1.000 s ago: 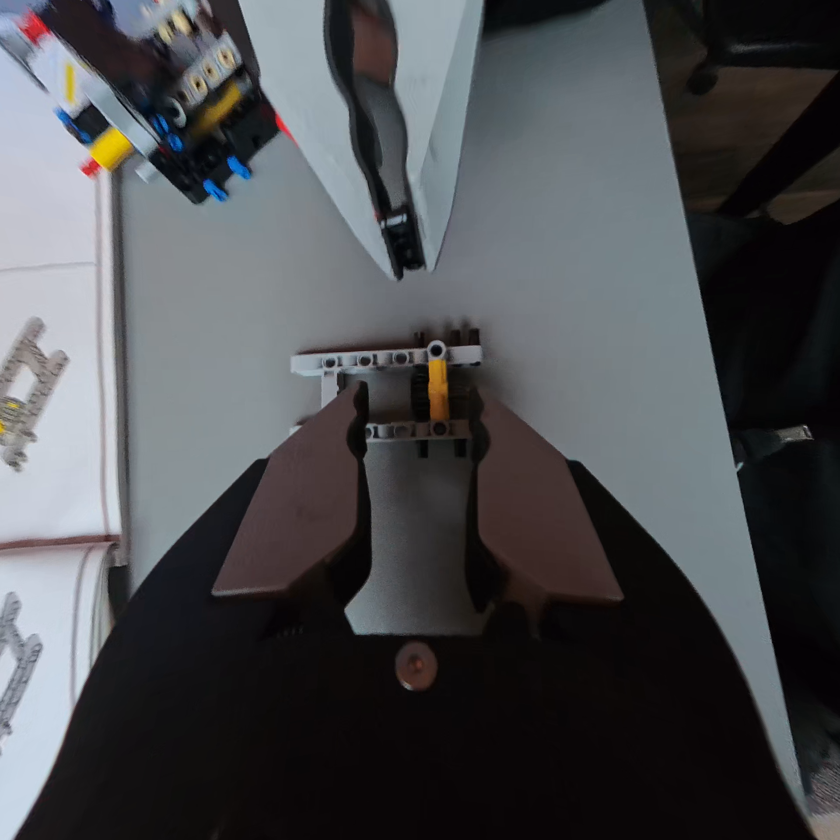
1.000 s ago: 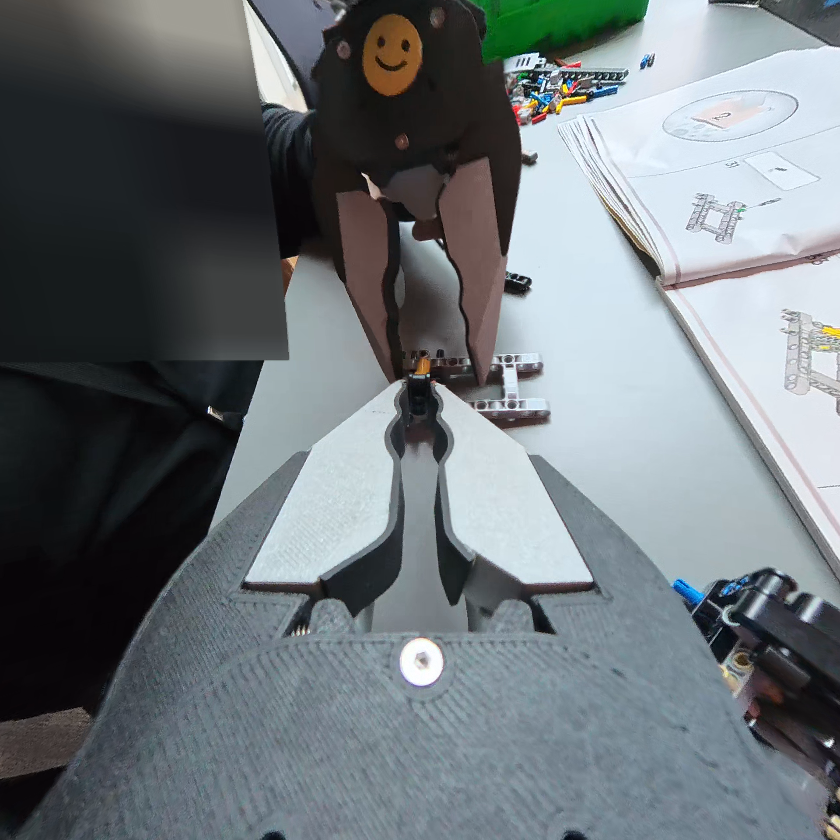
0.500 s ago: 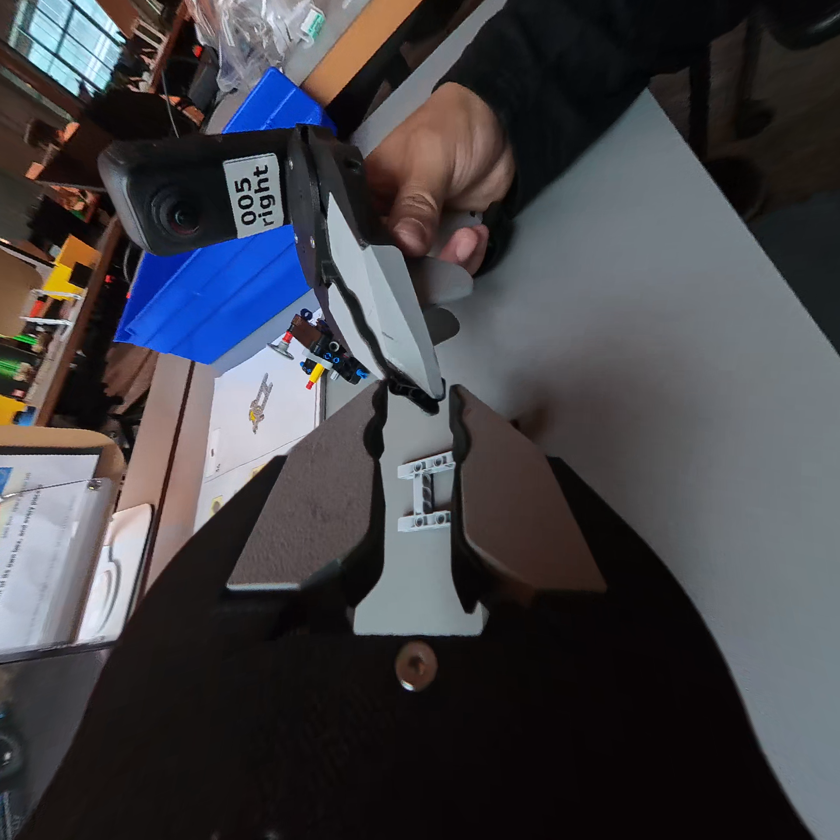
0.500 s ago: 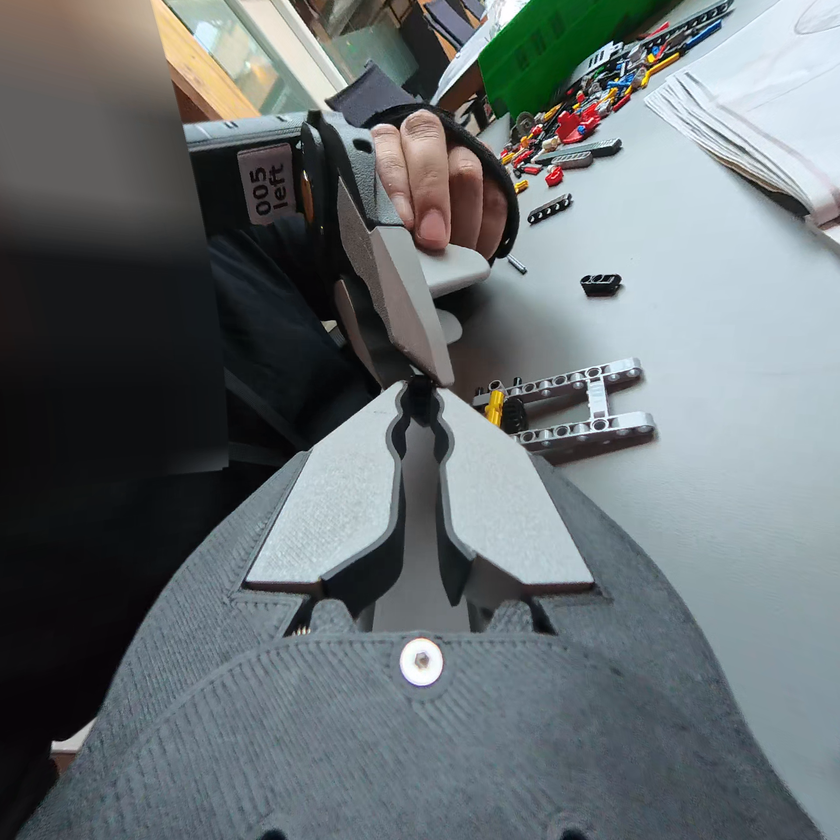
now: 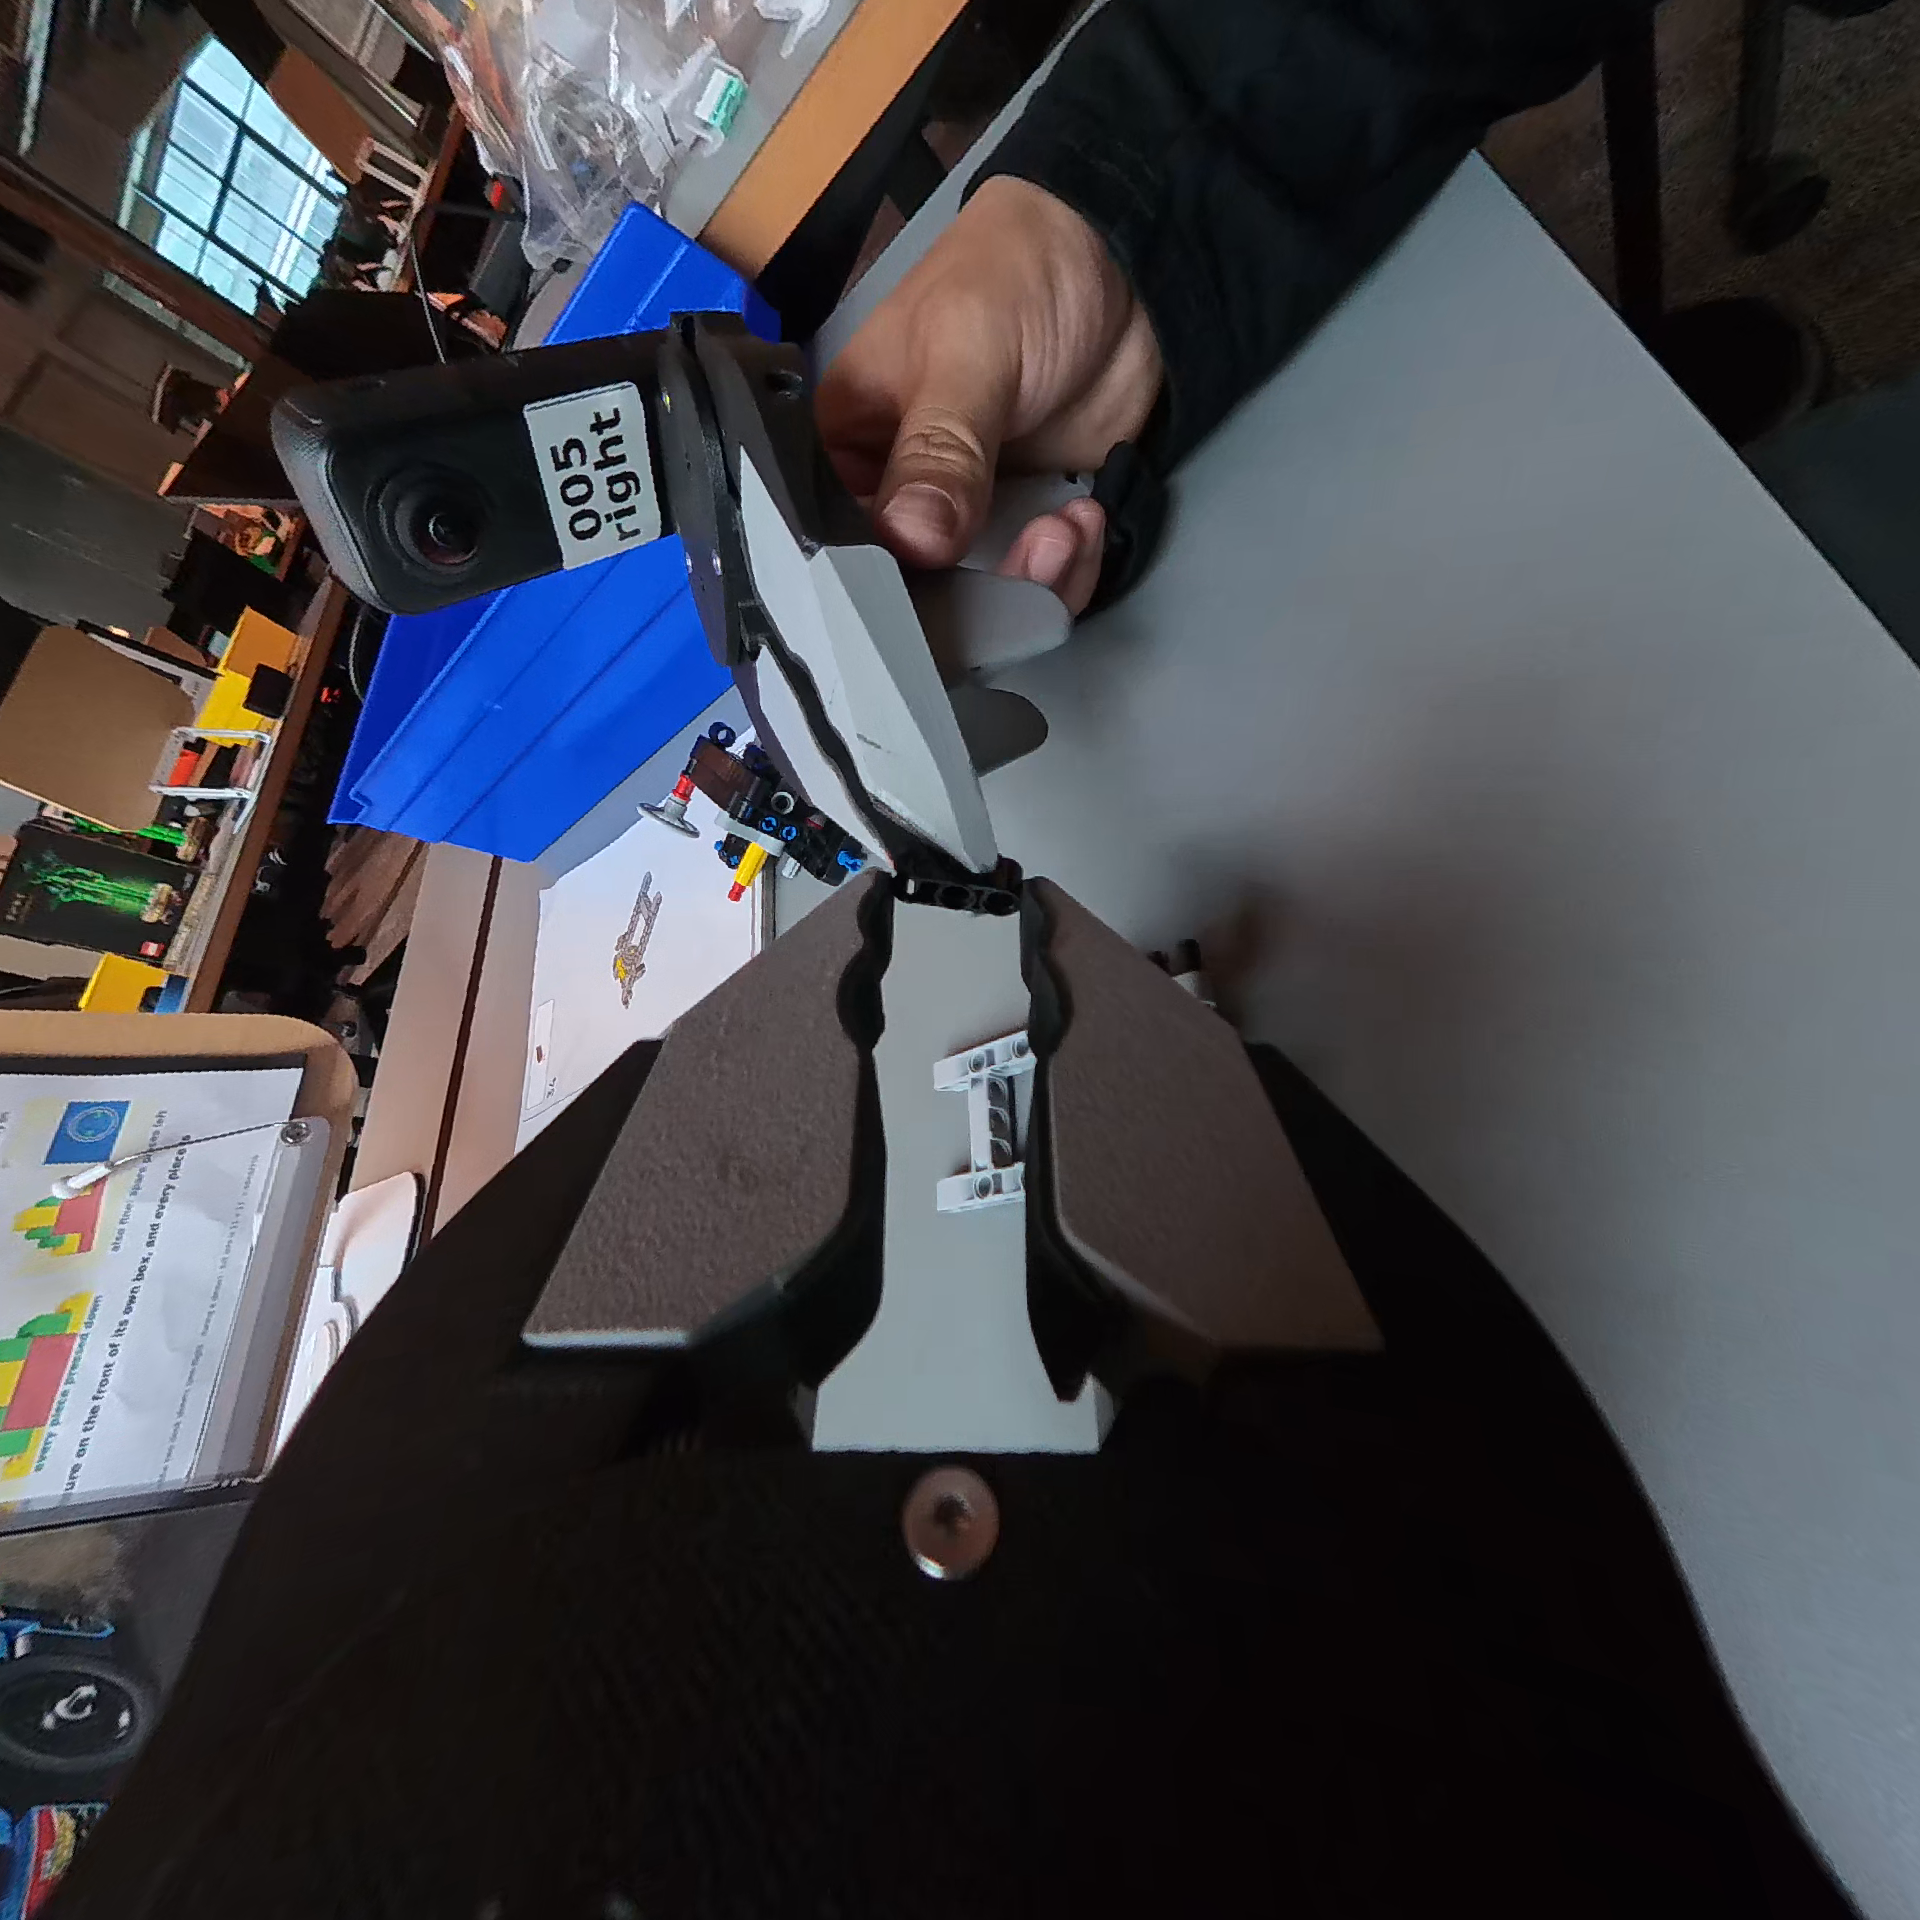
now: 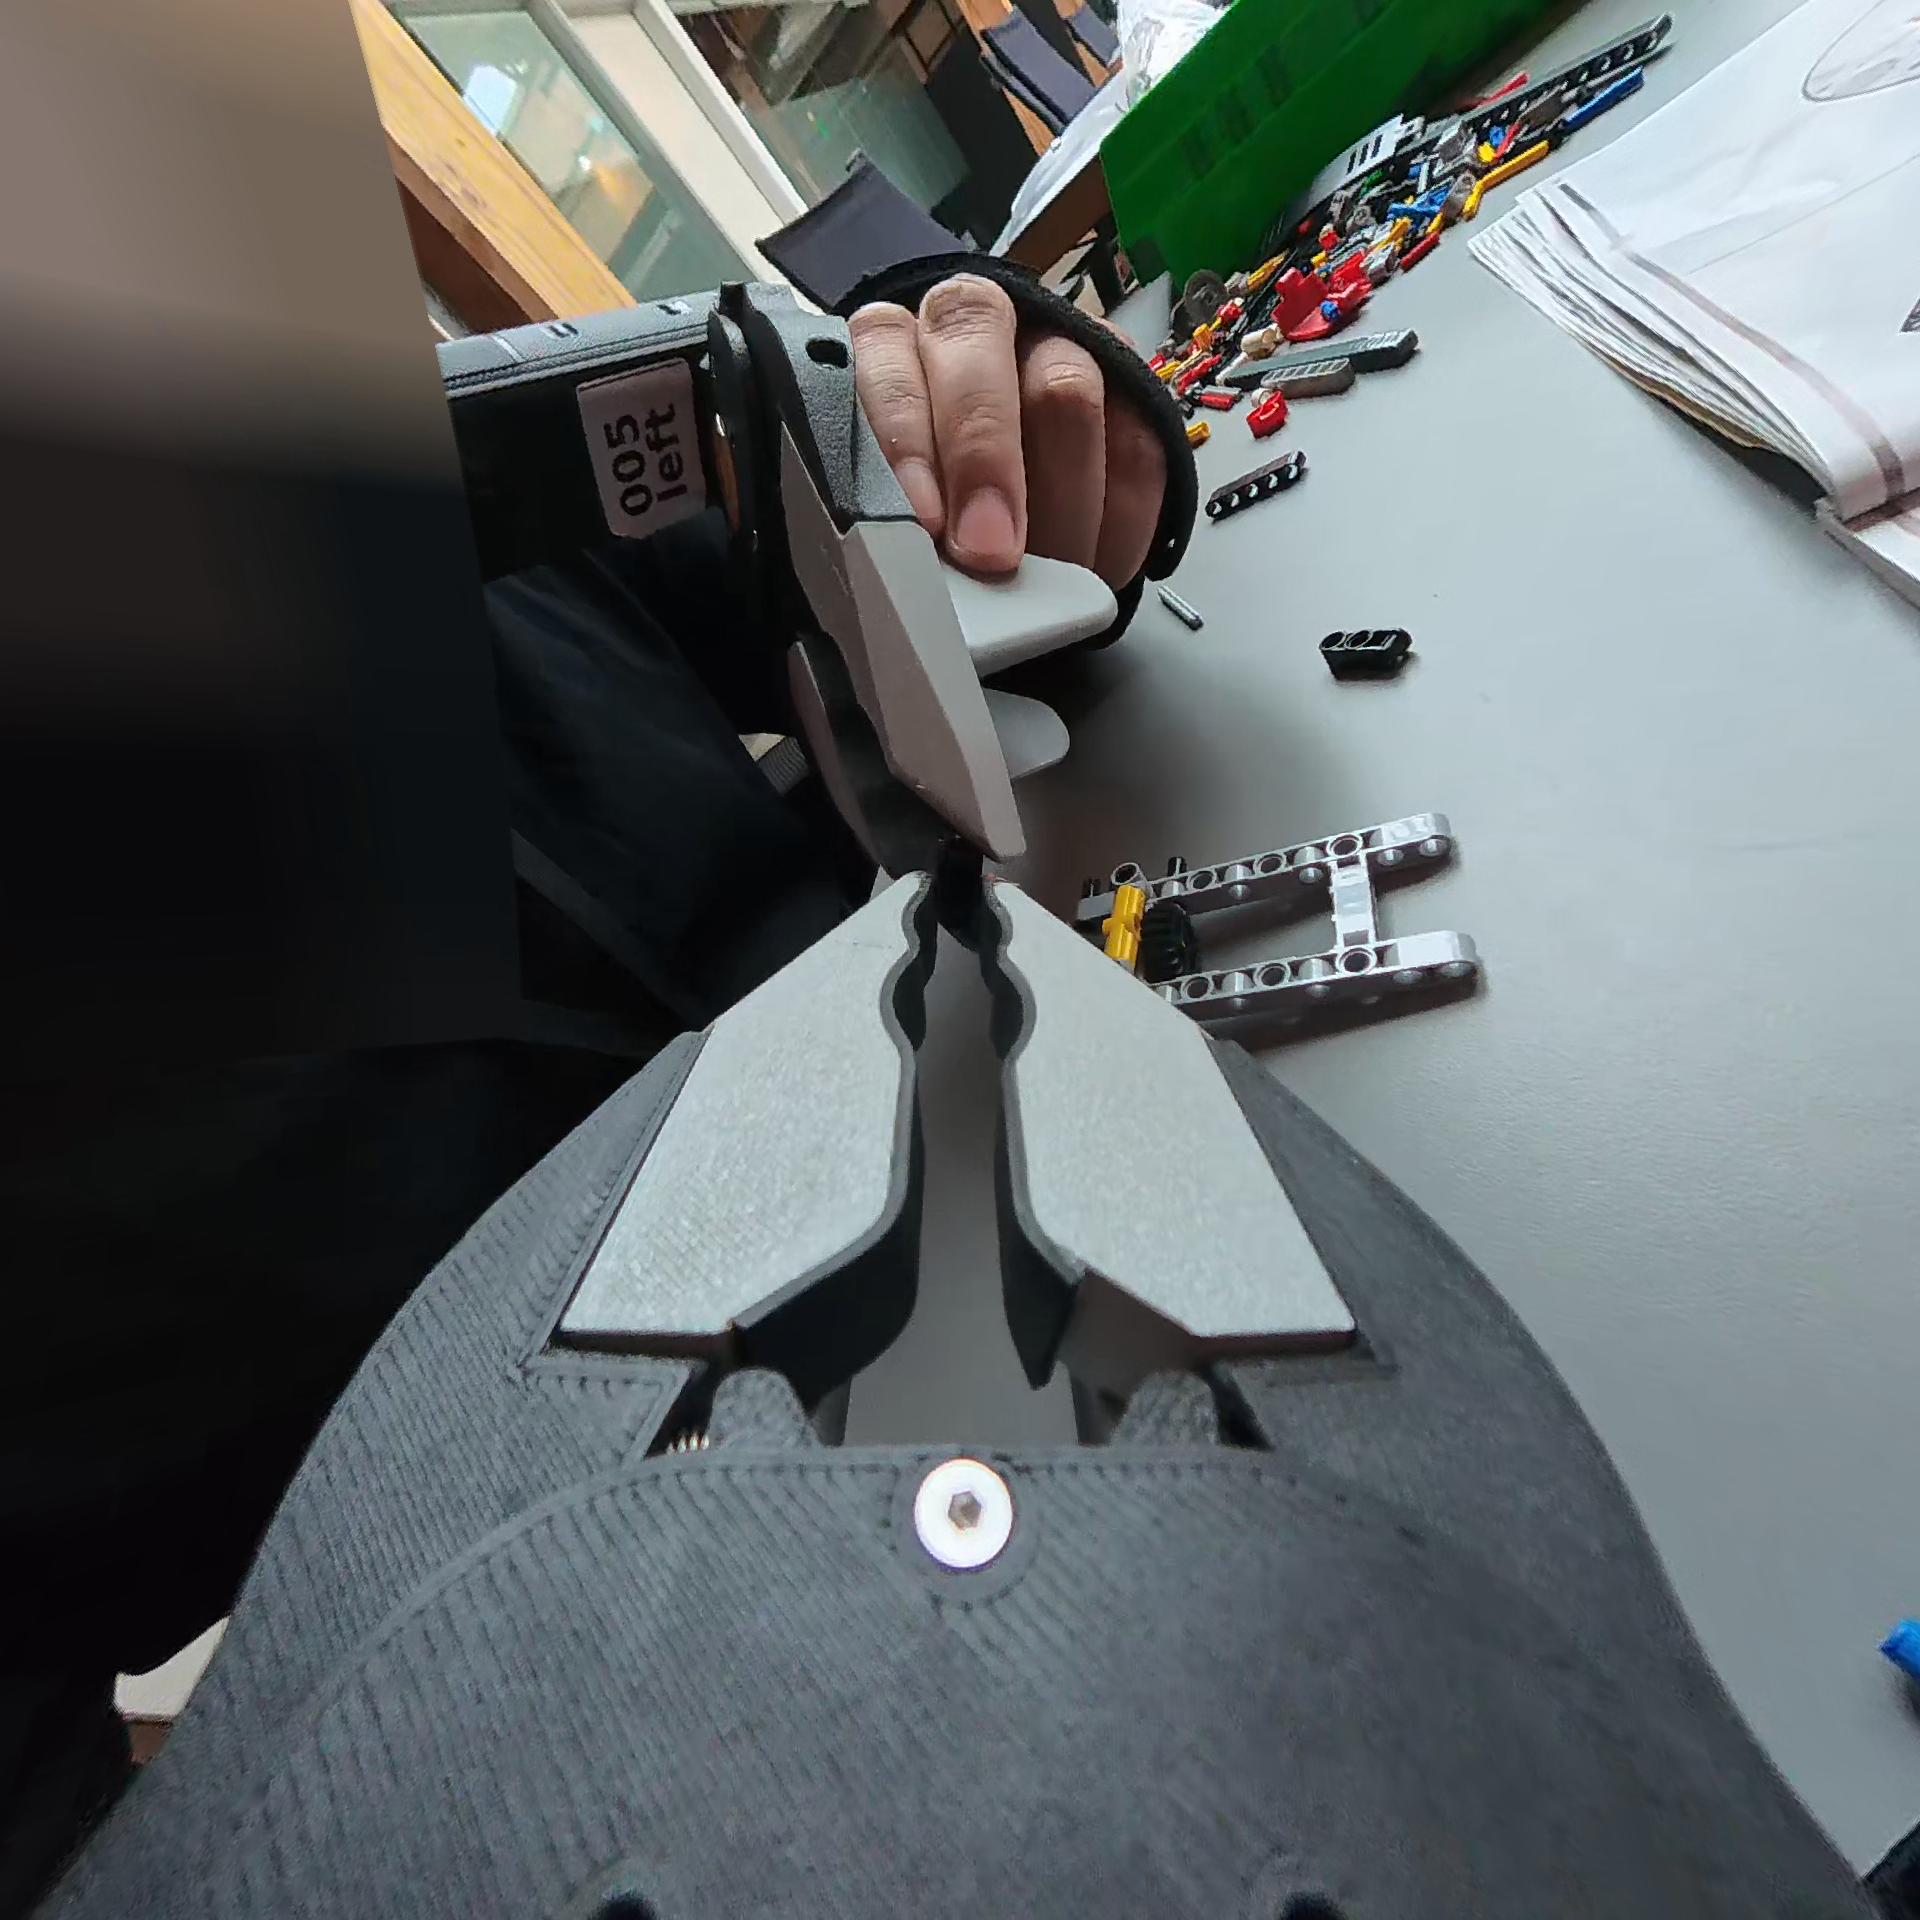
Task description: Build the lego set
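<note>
My left claw and my right claw meet tip to tip above the grey table. Between them is a short black beam: my right claw is closed on it, and the tips of my left claw touch its two ends. The grey frame, with a yellow piece and black gear at its left end, lies flat just right of the tips. Loose parts lie far right.

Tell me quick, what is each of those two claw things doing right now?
Left gripper: fingers closed on the ends of a small black piece.
Right gripper: fingers shut on the same black piece, held above the table.
</note>
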Demonstrator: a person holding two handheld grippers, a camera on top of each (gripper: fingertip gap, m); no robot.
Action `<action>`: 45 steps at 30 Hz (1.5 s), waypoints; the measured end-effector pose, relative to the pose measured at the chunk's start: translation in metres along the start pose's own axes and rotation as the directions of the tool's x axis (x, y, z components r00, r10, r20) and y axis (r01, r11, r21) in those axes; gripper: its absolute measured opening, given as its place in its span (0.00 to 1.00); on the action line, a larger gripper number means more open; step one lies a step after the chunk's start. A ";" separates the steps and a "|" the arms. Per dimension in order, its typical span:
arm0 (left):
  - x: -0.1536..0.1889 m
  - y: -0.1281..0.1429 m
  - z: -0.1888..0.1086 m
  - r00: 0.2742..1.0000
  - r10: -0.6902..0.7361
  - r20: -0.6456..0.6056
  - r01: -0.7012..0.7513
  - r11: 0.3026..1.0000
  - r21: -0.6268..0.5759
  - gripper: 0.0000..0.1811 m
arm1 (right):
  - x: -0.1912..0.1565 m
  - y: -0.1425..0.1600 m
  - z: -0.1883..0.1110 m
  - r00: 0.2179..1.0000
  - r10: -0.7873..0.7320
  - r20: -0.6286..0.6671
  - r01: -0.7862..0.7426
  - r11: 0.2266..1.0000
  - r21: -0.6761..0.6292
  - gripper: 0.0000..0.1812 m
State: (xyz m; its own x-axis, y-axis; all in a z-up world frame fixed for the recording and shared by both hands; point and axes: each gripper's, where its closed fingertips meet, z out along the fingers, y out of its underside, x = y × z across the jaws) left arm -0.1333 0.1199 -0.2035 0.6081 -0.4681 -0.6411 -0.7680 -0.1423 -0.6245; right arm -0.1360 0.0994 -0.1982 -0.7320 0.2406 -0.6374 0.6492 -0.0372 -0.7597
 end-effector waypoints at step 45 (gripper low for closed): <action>0.036 0.054 -0.007 0.821 -0.484 -0.303 0.392 0.863 -0.319 0.22 | 0.040 0.038 -0.003 0.839 -0.391 -0.377 0.251 0.895 -0.368 0.02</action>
State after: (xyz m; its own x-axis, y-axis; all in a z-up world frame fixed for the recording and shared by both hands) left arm -0.1547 0.0890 -0.2573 0.8103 -0.5793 -0.0890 -0.4887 -0.5840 -0.6481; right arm -0.1397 0.1102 -0.2522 -0.7904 0.5826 -0.1894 0.4731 0.3840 -0.7929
